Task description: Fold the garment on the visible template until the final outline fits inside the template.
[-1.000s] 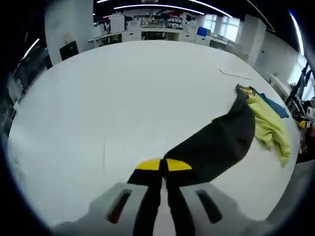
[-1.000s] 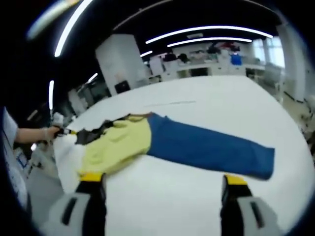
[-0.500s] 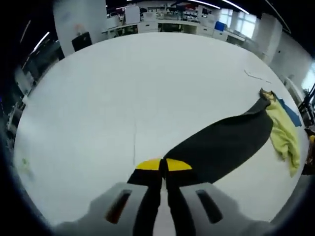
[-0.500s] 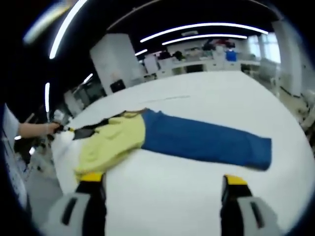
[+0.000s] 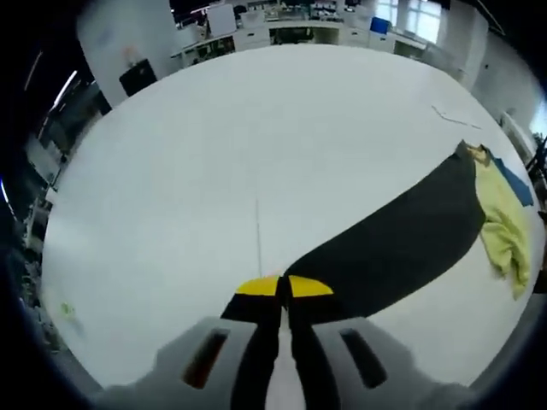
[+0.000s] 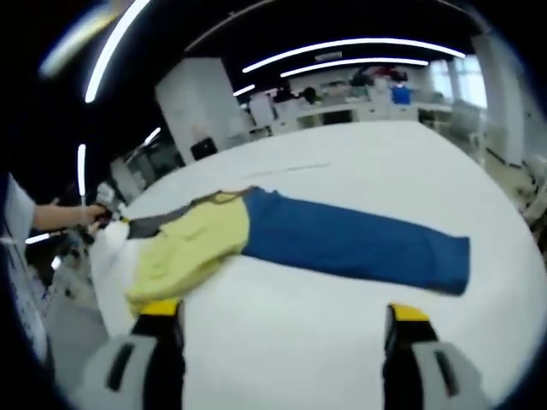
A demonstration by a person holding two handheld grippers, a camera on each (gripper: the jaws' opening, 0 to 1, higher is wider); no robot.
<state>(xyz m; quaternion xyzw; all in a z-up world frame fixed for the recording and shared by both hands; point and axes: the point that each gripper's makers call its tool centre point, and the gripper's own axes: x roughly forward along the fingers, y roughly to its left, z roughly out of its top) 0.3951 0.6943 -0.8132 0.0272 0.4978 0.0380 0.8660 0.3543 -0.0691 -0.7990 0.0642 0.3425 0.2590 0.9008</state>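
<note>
Clamping the garment (image 5: 402,248), the left gripper (image 5: 284,288) has stretched it longer; right gripper (image 6: 282,329) gapes.

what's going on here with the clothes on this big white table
A person is working a garment with a tool in each hand. The left tool is shut on the dark part of the garment, which stretches away across the white table toward its yellow part. The right tool is open above the table, short of the blue part, holding nothing.

Both views low over table (image 5: 214,154), sharing garment (image 6: 342,243).
</note>
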